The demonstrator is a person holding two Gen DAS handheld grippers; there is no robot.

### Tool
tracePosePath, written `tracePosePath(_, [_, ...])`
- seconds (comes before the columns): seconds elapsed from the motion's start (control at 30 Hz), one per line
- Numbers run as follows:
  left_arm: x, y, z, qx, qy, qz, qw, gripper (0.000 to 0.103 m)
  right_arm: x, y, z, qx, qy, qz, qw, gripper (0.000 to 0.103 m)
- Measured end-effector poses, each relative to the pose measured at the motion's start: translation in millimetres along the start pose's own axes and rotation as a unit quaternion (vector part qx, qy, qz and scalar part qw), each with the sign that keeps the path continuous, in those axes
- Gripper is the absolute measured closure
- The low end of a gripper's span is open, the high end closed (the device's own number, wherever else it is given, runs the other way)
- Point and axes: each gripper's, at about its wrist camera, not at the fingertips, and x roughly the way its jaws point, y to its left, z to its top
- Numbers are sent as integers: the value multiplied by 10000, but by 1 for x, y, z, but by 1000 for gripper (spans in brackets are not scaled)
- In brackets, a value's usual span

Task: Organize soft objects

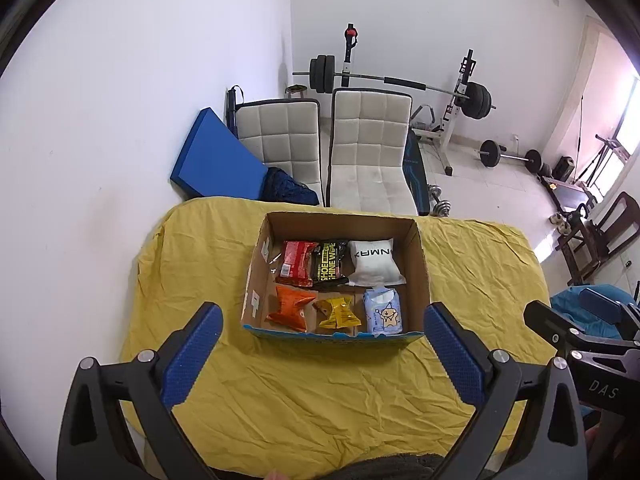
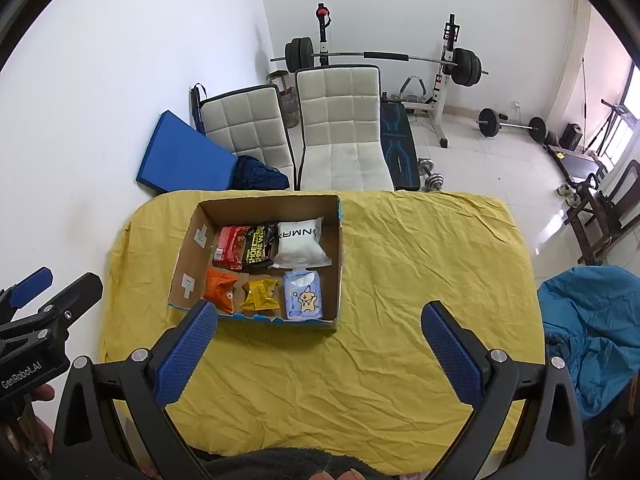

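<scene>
An open cardboard box (image 1: 418, 264) (image 2: 192, 248) stands on the yellow tablecloth. It holds several soft packets in two rows: red (image 1: 295, 263), black (image 1: 329, 266) and white (image 1: 375, 263) at the back; orange (image 1: 289, 307), yellow (image 1: 339, 312) and a pale blue tissue pack (image 1: 383, 312) at the front. They also show in the right wrist view, such as the white packet (image 2: 298, 243) and the tissue pack (image 2: 304, 296). My left gripper (image 1: 323, 318) is open and empty, held above the cloth in front of the box. My right gripper (image 2: 320, 316) is open and empty, to the box's right front.
The yellow cloth (image 1: 320, 392) (image 2: 420, 260) covers the table. Two white padded chairs (image 1: 370, 148) stand behind the far edge, with a blue mat (image 1: 216, 156) and a barbell rack (image 1: 460, 92) beyond. A teal cloth (image 2: 592, 332) lies off the right edge.
</scene>
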Motion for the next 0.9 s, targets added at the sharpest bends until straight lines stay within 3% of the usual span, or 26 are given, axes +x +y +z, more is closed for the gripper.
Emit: tracePosePath(0.9, [-1, 2, -7, -97, 43, 86, 9999, 0, -3, -2, 2, 26, -90, -104, 9999, 0])
